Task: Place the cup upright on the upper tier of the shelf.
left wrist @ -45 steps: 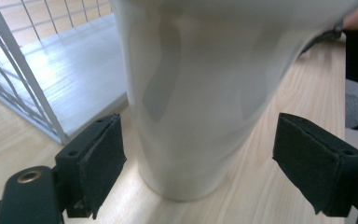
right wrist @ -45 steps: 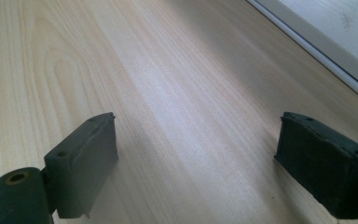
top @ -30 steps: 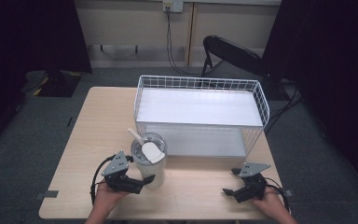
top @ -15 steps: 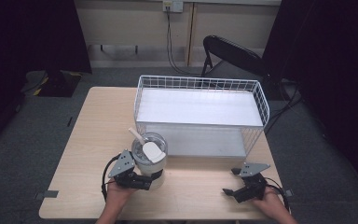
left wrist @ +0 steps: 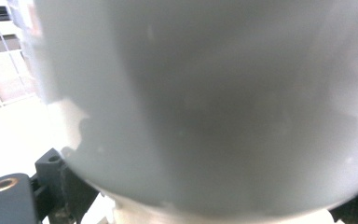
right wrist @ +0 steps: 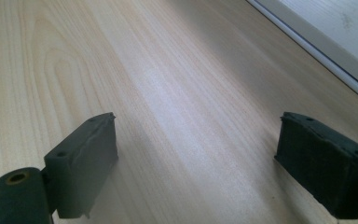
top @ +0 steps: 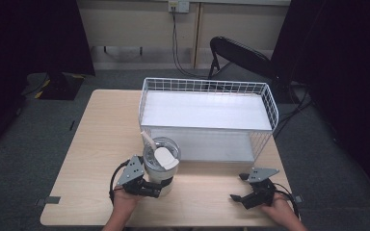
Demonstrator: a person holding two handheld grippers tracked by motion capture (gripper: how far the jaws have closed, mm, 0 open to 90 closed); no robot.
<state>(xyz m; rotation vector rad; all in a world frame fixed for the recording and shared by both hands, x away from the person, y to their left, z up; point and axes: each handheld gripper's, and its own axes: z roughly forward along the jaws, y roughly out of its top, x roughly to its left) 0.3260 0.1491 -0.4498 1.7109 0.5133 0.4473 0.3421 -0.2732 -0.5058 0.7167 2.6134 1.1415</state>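
Light wooden rectangular table [top: 96,144], pale grain running lengthwise. On it: large white wire basket with a white flat liner [top: 207,118], occupying the far right half, its near edge reaching toward the middle. Just in front of the basket's near left corner stands a white cylindrical cup with a clear lid [top: 161,166]. Both rest directly on the tabletop.
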